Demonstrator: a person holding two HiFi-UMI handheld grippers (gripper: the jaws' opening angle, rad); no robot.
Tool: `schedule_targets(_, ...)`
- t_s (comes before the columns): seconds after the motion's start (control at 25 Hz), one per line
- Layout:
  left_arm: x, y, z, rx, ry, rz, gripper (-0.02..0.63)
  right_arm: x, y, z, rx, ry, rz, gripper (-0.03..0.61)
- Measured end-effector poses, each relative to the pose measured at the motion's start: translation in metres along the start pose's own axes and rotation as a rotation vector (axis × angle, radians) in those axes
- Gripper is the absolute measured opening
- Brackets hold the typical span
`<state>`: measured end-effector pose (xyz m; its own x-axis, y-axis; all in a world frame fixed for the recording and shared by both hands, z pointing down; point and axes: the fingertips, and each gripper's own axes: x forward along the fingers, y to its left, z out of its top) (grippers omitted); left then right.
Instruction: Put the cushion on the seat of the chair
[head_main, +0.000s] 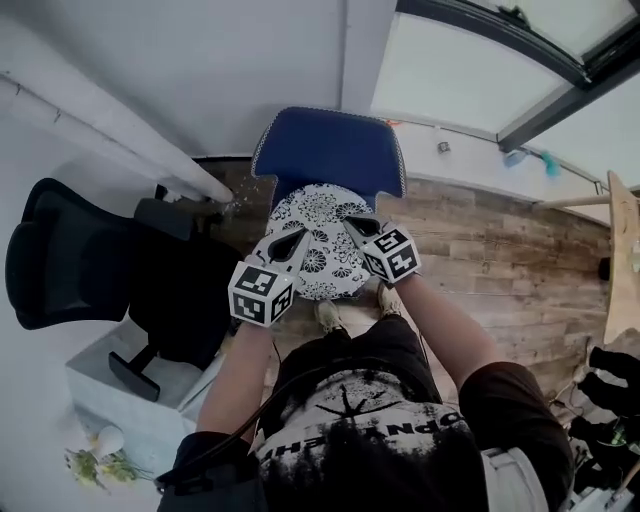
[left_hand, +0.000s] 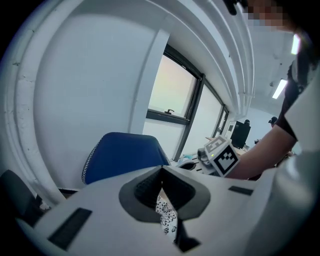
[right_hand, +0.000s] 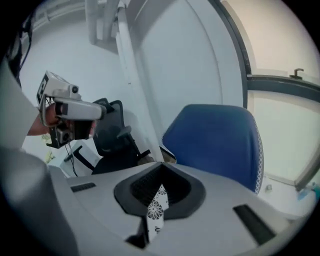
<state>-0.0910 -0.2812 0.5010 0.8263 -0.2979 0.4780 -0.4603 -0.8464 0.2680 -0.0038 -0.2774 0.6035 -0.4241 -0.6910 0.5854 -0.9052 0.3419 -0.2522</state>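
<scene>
A round cushion (head_main: 322, 250) with a black-and-white flower print hangs in the air in front of the blue chair (head_main: 328, 150) and hides most of its seat. My left gripper (head_main: 292, 243) is shut on the cushion's left edge. My right gripper (head_main: 360, 228) is shut on its right edge. In the left gripper view a fold of the printed fabric (left_hand: 166, 217) is pinched between the jaws, with the blue backrest (left_hand: 125, 155) beyond. The right gripper view shows a similar pinched fold (right_hand: 157, 207) and the backrest (right_hand: 220, 142) ahead.
A black office chair (head_main: 80, 260) stands to the left, beside a white box (head_main: 150, 400). A white pipe (head_main: 120, 140) runs along the wall at the left. Wooden floor (head_main: 500, 260) lies to the right, and windows line the wall behind the blue chair.
</scene>
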Motion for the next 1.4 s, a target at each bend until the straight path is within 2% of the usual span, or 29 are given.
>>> schedule_targets(0.12,-0.013,-0.004,0.013,0.001,-0.053,0.003,0.014,-0.017,0.026,0.028,-0.046,-0.069,0.029,0.018)
schedule_targets(0.2,-0.023,-0.007,0.025,0.009,-0.089,0.0,0.014,-0.031,0.039,0.044,-0.1,-0.101,0.028,0.018)
schedule_targets(0.44,-0.054,-0.008,0.06,0.046,-0.195,0.012,0.014,-0.073,0.061,0.097,-0.174,-0.225,0.013,0.018)
schedule_targets(0.76,-0.103,0.006,0.068,0.037,-0.271,0.058,0.014,-0.118,0.09,0.152,-0.191,-0.384,0.003,0.018)
schedule_targets(0.96,-0.128,0.011,0.07,0.041,-0.304,0.1,0.014,-0.132,0.099,0.154,-0.199,-0.453,-0.005,0.018)
schedule_targets(1.4,-0.149,0.013,0.062,0.04,-0.318,0.135,0.014,-0.128,0.117,0.15,-0.197,-0.449,0.044,0.018)
